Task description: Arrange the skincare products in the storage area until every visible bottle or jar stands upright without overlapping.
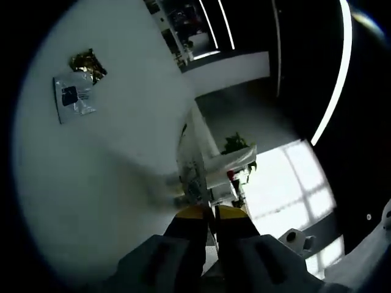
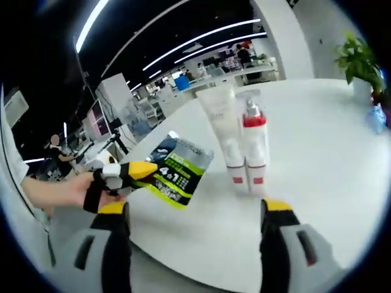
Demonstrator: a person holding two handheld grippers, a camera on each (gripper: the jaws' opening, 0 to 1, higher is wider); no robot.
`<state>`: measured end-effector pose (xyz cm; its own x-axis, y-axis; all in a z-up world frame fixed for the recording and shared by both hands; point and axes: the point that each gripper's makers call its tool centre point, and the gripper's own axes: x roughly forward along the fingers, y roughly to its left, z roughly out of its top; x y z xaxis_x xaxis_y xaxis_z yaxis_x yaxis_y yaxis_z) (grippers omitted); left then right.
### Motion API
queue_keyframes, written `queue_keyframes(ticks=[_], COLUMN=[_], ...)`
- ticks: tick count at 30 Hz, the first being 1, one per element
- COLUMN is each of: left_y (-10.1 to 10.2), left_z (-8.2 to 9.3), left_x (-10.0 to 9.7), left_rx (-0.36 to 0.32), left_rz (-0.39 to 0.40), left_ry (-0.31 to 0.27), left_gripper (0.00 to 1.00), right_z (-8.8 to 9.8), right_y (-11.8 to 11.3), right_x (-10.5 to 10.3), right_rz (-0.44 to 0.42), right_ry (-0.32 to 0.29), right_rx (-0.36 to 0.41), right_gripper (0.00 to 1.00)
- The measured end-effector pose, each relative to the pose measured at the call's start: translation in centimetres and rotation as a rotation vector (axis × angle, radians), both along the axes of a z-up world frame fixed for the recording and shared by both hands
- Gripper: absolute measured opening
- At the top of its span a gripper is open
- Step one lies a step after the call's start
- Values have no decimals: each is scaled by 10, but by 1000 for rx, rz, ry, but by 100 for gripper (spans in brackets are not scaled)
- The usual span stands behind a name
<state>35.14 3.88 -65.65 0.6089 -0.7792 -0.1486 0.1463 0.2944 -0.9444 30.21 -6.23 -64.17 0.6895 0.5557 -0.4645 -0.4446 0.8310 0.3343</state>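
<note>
My left gripper (image 1: pixel 212 211) is shut on a flat sachet (image 1: pixel 194 168), which I see edge-on rising from its yellow tips. In the right gripper view the same sachet (image 2: pixel 180 171), black and green and marked "4+1", hangs just above the white table's near edge, pinched at its left side by the left gripper (image 2: pixel 145 171) in a person's hand. Behind it a white tube (image 2: pixel 220 119) and a white pump bottle with a red collar (image 2: pixel 253 134) stand upright, side by side and touching. My right gripper (image 2: pixel 195 206) is open wide and holds nothing, just short of them.
A silver sachet (image 1: pixel 73 97) and a gold wrapper (image 1: pixel 88 64) lie on the white table (image 1: pixel 110 183). A potted plant (image 2: pixel 360 61) and a small blue thing (image 2: pixel 376 116) sit at the table's far right. Office desks and ceiling lights lie beyond.
</note>
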Motion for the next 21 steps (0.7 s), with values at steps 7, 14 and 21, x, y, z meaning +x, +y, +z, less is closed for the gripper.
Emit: queue_keyframes(ticks=[7,14,21], left_y=[-6,-10,-3], left_z=[-16,-34,-58], left_x=[7,10,17], left_rx=[22,55,136], left_rz=[0,-6,7], left_ry=[28,55,89], left_gripper=[1,0,0], right_z=[-2,-3,-5], right_y=[-2,-3,-2], right_x=[0,0,0], right_rz=[-13,-20,-17], right_ry=[10,18,26], right_rx=[7,10,11], right_gripper=[88,88,87])
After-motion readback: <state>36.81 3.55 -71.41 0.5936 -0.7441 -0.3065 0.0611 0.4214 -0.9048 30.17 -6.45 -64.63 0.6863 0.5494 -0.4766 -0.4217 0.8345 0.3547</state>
